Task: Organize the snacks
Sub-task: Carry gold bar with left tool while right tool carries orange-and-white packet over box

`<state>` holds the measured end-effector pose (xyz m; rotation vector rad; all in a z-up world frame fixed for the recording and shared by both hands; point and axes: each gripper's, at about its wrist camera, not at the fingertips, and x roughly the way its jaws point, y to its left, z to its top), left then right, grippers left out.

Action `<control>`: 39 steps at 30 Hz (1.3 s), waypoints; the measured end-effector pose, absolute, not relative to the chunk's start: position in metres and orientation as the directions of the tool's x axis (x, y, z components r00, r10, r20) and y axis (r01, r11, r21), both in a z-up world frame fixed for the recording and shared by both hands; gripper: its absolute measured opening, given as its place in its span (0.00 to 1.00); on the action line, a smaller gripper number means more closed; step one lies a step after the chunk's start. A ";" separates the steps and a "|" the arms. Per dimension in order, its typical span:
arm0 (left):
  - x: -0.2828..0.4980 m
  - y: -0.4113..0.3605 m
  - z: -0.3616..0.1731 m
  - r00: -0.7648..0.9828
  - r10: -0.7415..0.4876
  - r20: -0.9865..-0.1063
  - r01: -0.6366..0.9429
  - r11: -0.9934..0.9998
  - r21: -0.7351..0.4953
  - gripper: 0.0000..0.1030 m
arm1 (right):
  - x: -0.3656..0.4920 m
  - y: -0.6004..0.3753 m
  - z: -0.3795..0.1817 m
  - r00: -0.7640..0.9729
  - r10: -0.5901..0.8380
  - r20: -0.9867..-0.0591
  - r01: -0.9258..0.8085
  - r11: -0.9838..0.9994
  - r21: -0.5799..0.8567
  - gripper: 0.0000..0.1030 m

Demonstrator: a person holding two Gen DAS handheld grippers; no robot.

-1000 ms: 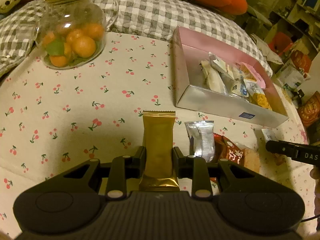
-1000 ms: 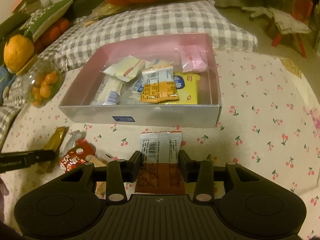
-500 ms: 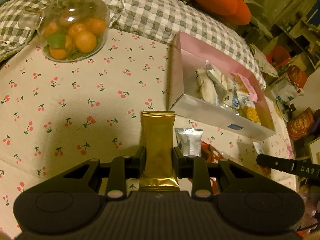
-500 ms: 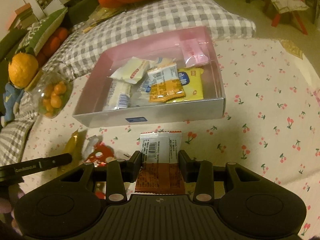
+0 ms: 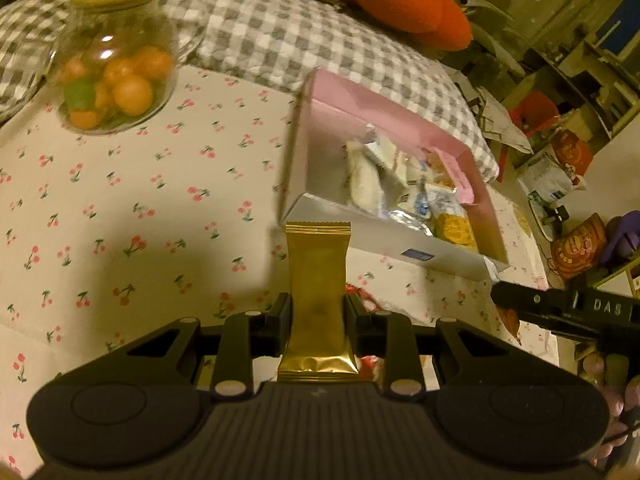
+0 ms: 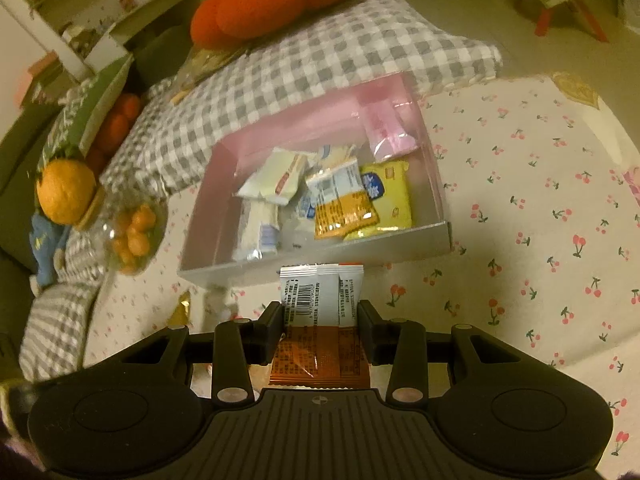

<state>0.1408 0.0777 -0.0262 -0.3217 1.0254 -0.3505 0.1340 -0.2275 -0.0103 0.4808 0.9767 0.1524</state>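
Note:
A gold snack packet stands upright between the fingers of my left gripper, which is shut on it above the cherry-print tablecloth. My right gripper is shut on an orange and white snack packet, held just short of the box's near wall. The silver box with a pink lining lies ahead and holds several wrapped snacks. In the left wrist view the same box sits ahead to the right, with the right gripper's finger at the right edge. A red wrapper lies on the cloth behind the gold packet.
A glass jar of orange balls stands at the table's far left, with an orange fruit on its lid. A grey checked cushion and an orange plush lie behind the box. Shelves and clutter fill the room to the right.
Both grippers have lifted with their packets still held. The box now sits closer under each view, and the right wrist view has rolled so that the box looks tilted.

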 end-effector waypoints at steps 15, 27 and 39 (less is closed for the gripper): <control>0.177 0.032 0.003 0.524 -0.444 -0.727 0.190 0.893 -0.408 0.25 | 0.168 -0.248 0.008 0.625 0.318 -0.713 0.113 0.867 0.485 0.38; 0.211 0.009 -0.004 0.570 -0.358 -0.740 0.197 0.933 -0.300 0.25 | 0.200 -0.223 -0.008 0.623 0.345 -0.702 0.095 0.858 0.505 0.38; 0.221 0.008 -0.021 0.575 -0.320 -0.753 0.202 0.947 -0.248 0.25 | 0.211 -0.220 -0.027 0.608 0.366 -0.704 0.117 0.836 0.536 0.39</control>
